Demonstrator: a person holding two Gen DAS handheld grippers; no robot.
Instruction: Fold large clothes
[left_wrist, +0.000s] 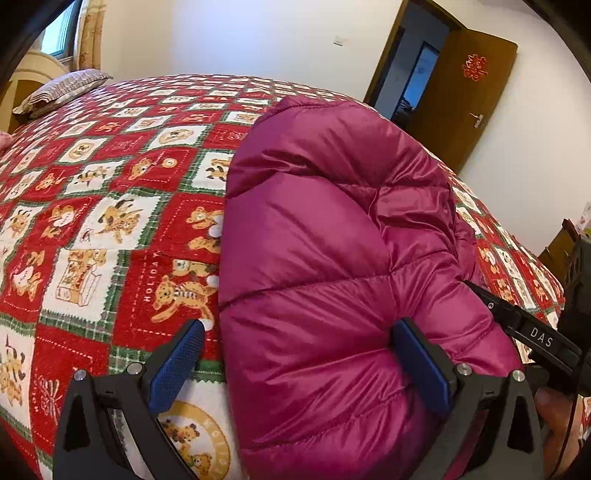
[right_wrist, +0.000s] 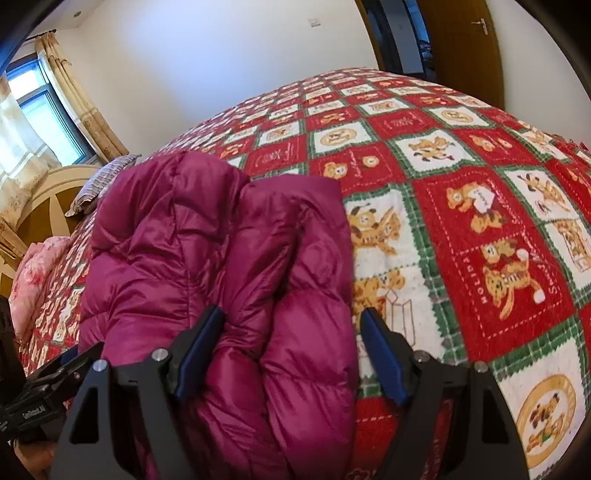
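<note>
A magenta puffer jacket (left_wrist: 325, 258) lies folded in a thick bundle on the bed. My left gripper (left_wrist: 303, 354) is open, its blue-padded jaws wide apart around the jacket's near left edge. The jacket also shows in the right wrist view (right_wrist: 221, 251). My right gripper (right_wrist: 291, 343) is open too, its jaws spread around the jacket's near right edge, holding nothing. The right gripper's black body (left_wrist: 535, 332) shows at the right of the left wrist view, against the jacket's side.
The bed is covered by a red, green and white teddy-bear quilt (left_wrist: 110, 229). A striped pillow (left_wrist: 62, 90) and a headboard (right_wrist: 48, 199) are at the far end, a pink pillow (right_wrist: 37, 273) beside them. A brown door (left_wrist: 461, 96) stands open.
</note>
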